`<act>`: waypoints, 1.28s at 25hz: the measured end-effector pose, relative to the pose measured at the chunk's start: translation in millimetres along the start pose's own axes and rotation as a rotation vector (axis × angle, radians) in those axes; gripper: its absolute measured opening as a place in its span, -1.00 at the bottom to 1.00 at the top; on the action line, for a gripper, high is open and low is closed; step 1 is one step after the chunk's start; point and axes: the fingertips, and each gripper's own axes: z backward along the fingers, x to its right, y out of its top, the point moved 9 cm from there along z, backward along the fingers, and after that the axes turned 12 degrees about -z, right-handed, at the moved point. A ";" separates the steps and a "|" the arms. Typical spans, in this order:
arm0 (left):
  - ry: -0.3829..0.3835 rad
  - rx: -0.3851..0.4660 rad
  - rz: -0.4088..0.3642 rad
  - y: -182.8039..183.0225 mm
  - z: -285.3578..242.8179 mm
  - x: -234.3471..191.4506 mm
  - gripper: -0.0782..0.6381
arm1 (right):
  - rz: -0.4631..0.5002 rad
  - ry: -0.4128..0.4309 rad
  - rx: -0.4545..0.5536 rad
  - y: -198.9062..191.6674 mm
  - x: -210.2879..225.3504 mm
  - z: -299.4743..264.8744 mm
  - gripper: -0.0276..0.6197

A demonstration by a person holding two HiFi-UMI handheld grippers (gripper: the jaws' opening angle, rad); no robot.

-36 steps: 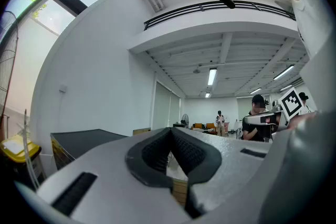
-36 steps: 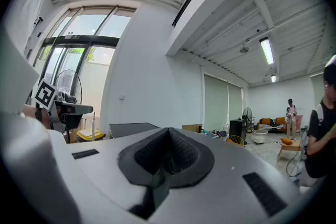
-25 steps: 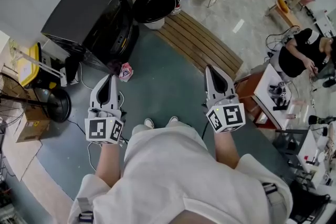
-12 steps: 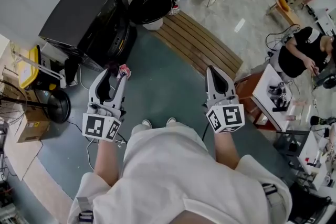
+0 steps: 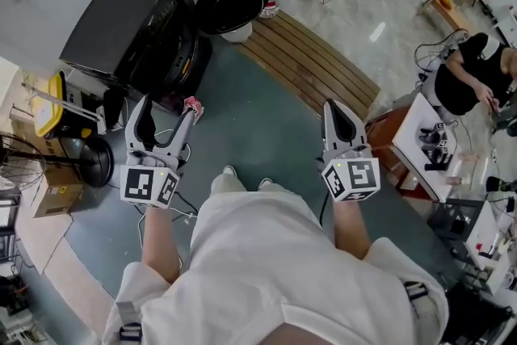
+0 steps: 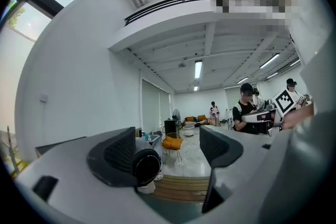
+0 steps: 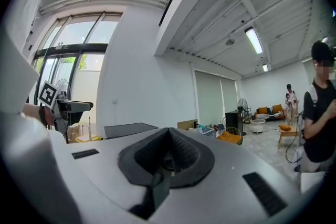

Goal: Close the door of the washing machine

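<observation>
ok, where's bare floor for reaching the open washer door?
Free: the grey floor from the shoes up to the washing machine, and the wooden slats right of the open door. Crowded: fan and yellow container beside the machine; a small packet at its foot.

Downward head, level gripper views share washing machine [image 5: 129,12]

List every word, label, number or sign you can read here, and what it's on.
No text can be read.
Packet on the floor by the washing machine: print too small.
Cardboard box: yellow label, too blurred.
Cubes on the left gripper and right gripper: square patterns only, no letters.
</observation>
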 end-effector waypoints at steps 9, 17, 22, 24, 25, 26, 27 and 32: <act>-0.043 -0.106 0.037 -43.1 -57.6 -19.6 0.28 | -0.014 -0.011 -0.078 -18.3 20.1 -56.0 -0.92; -0.077 -0.102 0.072 -84.7 -168.5 -88.8 0.28 | 0.058 -0.051 -0.113 -0.5 34.1 -182.8 -0.92; -0.147 -0.110 0.141 -114.5 -233.8 -143.5 0.28 | 0.124 -0.066 -0.059 28.9 11.7 -273.1 -0.92; -0.179 -0.110 0.148 -122.6 -258.3 -157.7 0.28 | 0.126 -0.081 -0.053 34.2 6.6 -297.9 -0.92; -0.192 -0.109 0.152 -125.9 -270.7 -164.4 0.28 | 0.124 -0.089 -0.052 35.1 4.8 -308.2 -0.92; -0.204 -0.110 0.157 -129.1 -282.2 -170.0 0.28 | 0.123 -0.097 -0.055 34.9 3.8 -316.5 -0.92; -0.217 -0.112 0.164 -132.6 -292.4 -174.3 0.28 | 0.119 -0.107 -0.063 33.1 3.9 -322.6 -0.92; -0.263 -0.148 0.184 -148.3 -345.4 -186.2 0.28 | 0.081 -0.178 -0.117 25.8 33.2 -350.4 -0.92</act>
